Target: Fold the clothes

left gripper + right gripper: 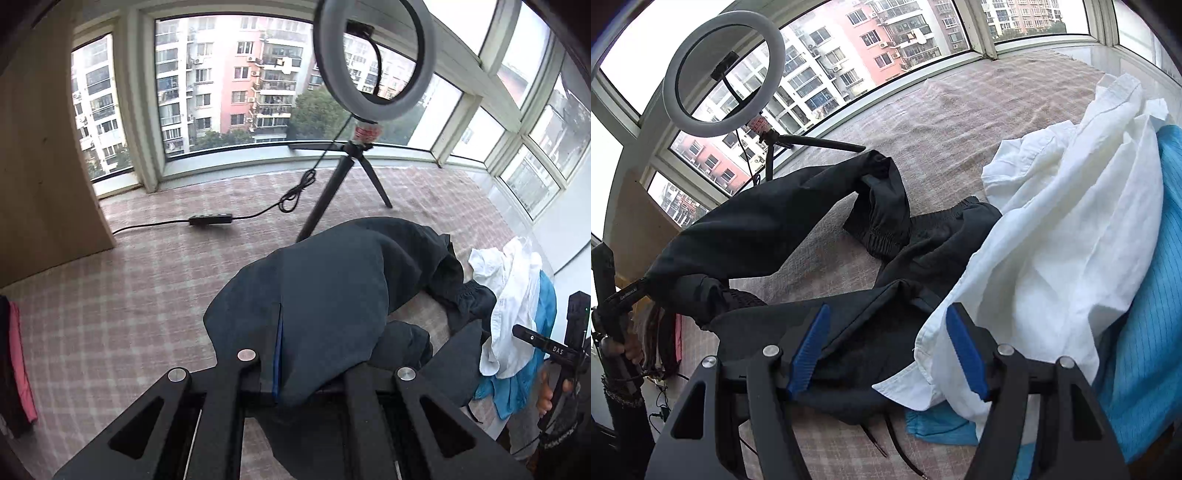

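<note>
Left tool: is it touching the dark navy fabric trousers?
Touching: the left wrist view shows the left tool clamped on the dark navy fabric trousers.

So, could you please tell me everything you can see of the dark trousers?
The dark trousers look like thin, matte navy-black fabric with gathered elastic cuffs and a drawstring. They are unfolded and crumpled on the checked pink cover. The left gripper is shut on one part and holds it raised. The white shirt overlaps their right edge; the open right gripper hovers above.
</note>
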`<action>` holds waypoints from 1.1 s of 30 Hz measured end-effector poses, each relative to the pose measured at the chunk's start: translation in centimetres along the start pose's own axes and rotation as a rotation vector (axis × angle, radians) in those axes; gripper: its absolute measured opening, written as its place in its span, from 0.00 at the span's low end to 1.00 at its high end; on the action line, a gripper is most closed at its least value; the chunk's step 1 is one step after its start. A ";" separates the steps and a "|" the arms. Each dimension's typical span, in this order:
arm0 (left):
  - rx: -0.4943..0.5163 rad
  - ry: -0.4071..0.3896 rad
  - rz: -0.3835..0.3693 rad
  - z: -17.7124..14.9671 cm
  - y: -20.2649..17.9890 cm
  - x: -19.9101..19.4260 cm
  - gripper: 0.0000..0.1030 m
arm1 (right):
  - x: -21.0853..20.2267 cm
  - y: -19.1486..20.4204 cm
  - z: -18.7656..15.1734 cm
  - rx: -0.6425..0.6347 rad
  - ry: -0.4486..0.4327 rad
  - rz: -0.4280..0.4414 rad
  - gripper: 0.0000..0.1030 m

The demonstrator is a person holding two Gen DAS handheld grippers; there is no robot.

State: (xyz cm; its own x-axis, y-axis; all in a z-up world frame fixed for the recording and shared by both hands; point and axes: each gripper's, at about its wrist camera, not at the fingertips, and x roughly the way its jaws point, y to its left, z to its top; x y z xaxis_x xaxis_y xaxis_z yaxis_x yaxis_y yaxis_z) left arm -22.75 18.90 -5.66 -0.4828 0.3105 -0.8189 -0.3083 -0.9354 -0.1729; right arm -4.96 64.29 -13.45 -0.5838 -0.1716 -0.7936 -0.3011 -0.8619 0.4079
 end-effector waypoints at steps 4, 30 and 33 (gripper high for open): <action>-0.069 0.136 0.348 -6.9 8.1 -1.0 0.24 | 2.5 2.5 -0.9 -0.067 0.080 0.037 0.63; 0.075 0.035 0.170 -6.4 7.6 -4.1 0.12 | 2.4 9.2 -5.3 -0.139 0.250 0.349 0.04; 0.030 0.070 0.118 -7.8 10.2 -5.0 0.32 | 1.8 10.2 -7.7 -0.263 0.417 0.299 0.04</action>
State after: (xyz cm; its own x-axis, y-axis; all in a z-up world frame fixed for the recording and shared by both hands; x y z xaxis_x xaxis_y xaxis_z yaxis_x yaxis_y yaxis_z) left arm -17.09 6.52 -7.57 -0.4589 0.1851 -0.8690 -0.2773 -0.9590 -0.0578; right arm -3.25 51.53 -14.23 -0.2520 -0.5534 -0.7939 0.0600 -0.8277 0.5579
